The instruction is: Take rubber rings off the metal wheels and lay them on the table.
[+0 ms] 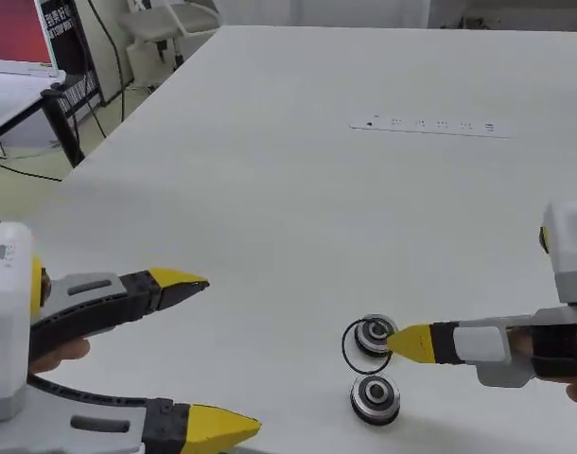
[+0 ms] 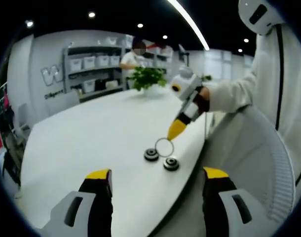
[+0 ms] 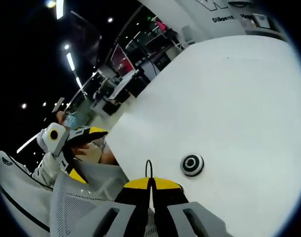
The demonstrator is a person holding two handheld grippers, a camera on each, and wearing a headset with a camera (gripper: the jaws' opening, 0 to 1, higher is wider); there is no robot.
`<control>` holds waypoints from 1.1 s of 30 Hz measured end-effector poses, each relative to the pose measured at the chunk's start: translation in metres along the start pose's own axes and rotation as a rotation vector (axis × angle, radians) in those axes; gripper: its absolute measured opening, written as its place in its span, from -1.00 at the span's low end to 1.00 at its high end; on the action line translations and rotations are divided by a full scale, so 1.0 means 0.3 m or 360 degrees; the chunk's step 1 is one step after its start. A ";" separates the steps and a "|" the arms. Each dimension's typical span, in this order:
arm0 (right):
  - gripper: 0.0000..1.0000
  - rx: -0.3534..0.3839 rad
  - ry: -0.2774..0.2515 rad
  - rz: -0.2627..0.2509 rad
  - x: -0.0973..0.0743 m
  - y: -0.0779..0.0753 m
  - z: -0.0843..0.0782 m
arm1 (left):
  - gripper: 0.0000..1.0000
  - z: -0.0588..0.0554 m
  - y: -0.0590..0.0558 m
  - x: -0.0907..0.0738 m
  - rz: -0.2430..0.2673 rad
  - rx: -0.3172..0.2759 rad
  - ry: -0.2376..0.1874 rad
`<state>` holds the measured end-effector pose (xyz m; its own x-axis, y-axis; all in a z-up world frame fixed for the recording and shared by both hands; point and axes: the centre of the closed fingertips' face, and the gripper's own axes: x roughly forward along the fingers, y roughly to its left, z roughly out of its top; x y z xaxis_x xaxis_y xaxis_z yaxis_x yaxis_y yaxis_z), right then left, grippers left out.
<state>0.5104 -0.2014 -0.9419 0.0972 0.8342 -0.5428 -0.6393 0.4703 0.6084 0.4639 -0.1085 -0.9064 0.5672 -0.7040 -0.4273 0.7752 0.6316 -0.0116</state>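
Two metal wheels sit near the front edge of the white table (image 1: 298,170), one (image 1: 375,333) behind the other (image 1: 375,397). My right gripper (image 1: 394,342) comes in from the right and is shut on a thin black rubber ring (image 1: 345,345). In the left gripper view the ring (image 2: 156,146) hangs from the right gripper (image 2: 175,133) just above the wheels (image 2: 151,154) (image 2: 170,164). The right gripper view has the shut gripper (image 3: 150,181), the ring (image 3: 148,168) edge-on and one wheel (image 3: 192,165). My left gripper (image 1: 208,355) stands open at bottom left, away from the wheels, holding nothing.
A flush socket strip (image 1: 430,125) lies in the table's far right part. A chair (image 1: 166,19) and a side desk (image 1: 24,85) stand beyond the left edge. A plant (image 2: 148,78) rests at the table's far end, with shelves and a person behind it.
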 end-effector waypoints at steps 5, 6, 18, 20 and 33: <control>-1.00 -0.0036 0.0034 0.0008 0.016 0.007 0.016 | 0.54 0.009 -0.008 0.012 -0.0019 -0.0025 -0.0048; -1.00 -0.0063 0.0049 0.0011 0.019 0.014 0.019 | 0.55 0.007 -0.007 0.012 -0.0018 -0.0021 -0.0040; -1.00 -0.0190 0.0115 0.0041 0.111 0.056 0.041 | 0.67 -0.030 -0.021 0.033 -0.0046 -0.0013 0.0036; -1.00 -0.0232 0.0147 0.0017 0.142 0.049 0.027 | 0.67 -0.042 -0.021 0.034 -0.0050 -0.0015 0.0063; -1.00 -0.0239 0.0190 -0.0113 0.217 -0.040 -0.036 | 0.70 -0.045 -0.026 0.032 -0.0062 -0.0001 0.0072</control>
<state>0.5160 -0.1558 -0.9908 0.0607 0.7562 -0.6515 -0.7415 0.4711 0.4777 0.4595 -0.1159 -0.9228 0.5234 -0.7128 -0.4669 0.7963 0.6042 -0.0297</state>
